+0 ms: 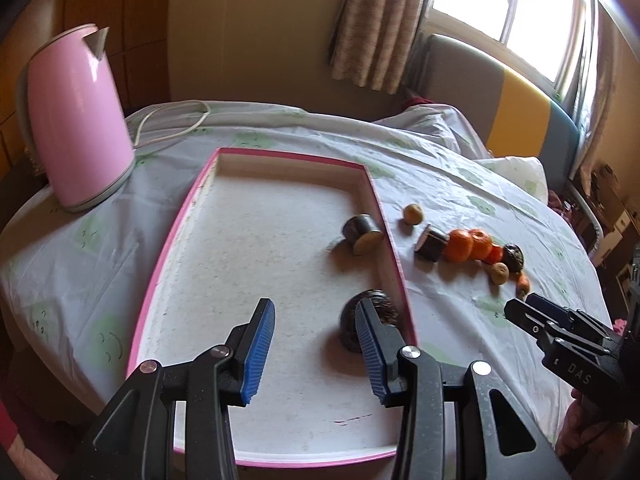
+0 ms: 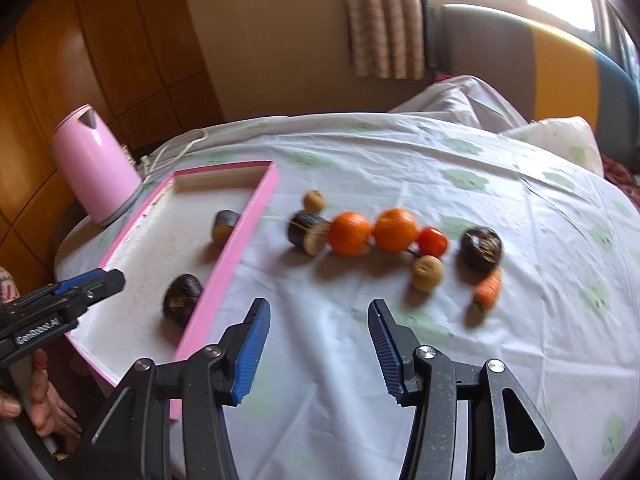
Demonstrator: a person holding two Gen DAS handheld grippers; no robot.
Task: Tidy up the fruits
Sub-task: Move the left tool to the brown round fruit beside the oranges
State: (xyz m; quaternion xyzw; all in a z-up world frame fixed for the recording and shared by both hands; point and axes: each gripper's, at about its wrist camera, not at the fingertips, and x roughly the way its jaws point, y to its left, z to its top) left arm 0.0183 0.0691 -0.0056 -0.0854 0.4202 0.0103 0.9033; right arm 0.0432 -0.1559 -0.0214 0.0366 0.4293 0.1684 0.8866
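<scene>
A pink-rimmed tray (image 1: 256, 264) (image 2: 232, 256) lies on the table. In it are a dark cut cylinder piece (image 1: 362, 234) (image 2: 225, 225) and a dark round fruit (image 1: 384, 306) (image 2: 182, 298). On the cloth to its right lie another dark cut piece (image 2: 308, 232), two oranges (image 2: 351, 233) (image 2: 395, 229), a tomato (image 2: 433, 241), two small tan fruits (image 2: 314, 201) (image 2: 428, 272), a dark round fruit (image 2: 481, 249) and a small carrot (image 2: 488, 288). My left gripper (image 1: 316, 344) is open and empty above the tray, beside the dark fruit. My right gripper (image 2: 318, 344) is open and empty over the cloth.
A pink electric kettle (image 1: 76, 120) (image 2: 94, 164) stands at the table's left back with its white cord (image 1: 172, 124). The table wears a white cloth with green prints (image 2: 460, 180). A padded headboard (image 1: 500, 108) and a curtained window stand behind.
</scene>
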